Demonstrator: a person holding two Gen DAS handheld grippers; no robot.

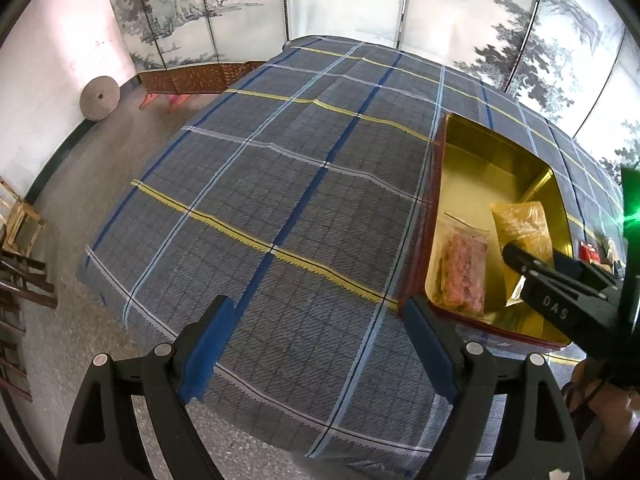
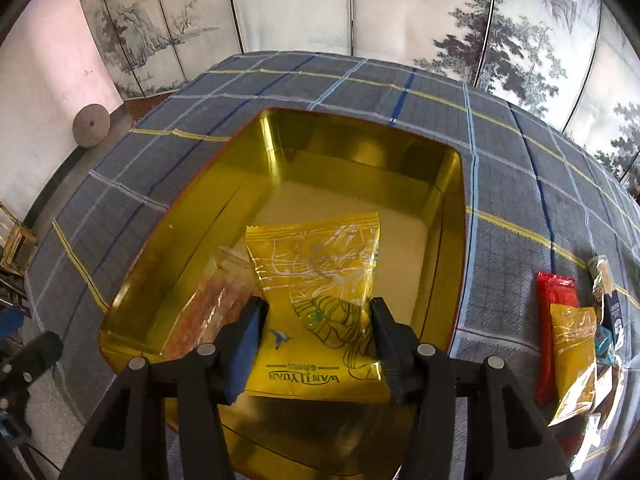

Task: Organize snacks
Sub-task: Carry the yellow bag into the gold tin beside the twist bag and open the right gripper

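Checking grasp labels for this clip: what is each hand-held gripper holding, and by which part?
Right hand-held gripper pinches the yellow snack packet across its lower half, by its side edges, over the gold tin. Left hand-held gripper holds nothing.

1. Lying flat over the surface: a grey checked cloth [image 1: 280, 184] with blue, white and yellow lines.
2. Standing behind it: a folding screen [image 1: 360, 4] painted with ink pines and hills.
3. Leaning against the pale wall at left: a round stone disc [image 1: 99, 98].
4. Showing at the left edge: wooden chairs [image 1: 18, 220] on a speckled floor [image 1: 80, 172].
5. Running along the screen's foot: a woven brown panel [image 1: 200, 78].
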